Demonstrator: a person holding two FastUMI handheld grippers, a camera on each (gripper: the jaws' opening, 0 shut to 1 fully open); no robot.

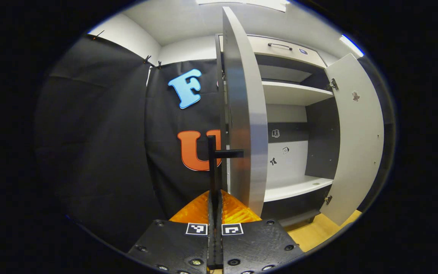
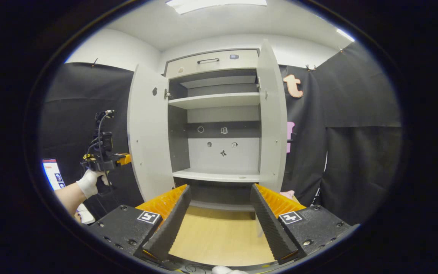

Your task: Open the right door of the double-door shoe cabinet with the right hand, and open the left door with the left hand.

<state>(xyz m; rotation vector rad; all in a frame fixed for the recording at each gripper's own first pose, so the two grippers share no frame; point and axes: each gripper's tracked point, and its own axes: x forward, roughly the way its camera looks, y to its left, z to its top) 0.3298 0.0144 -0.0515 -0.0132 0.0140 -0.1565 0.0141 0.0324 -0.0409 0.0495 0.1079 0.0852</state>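
Shoe cabinet (image 2: 219,114), both doors wide open

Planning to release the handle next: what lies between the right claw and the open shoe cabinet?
Bare wooden floor, seen in the right gripper view: the right claw stands open, apart from the shoe cabinet, nothing between.

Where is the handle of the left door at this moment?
In the left gripper view, the black handle stands at centre, on the open left door, gripped between the left gripper fingers.
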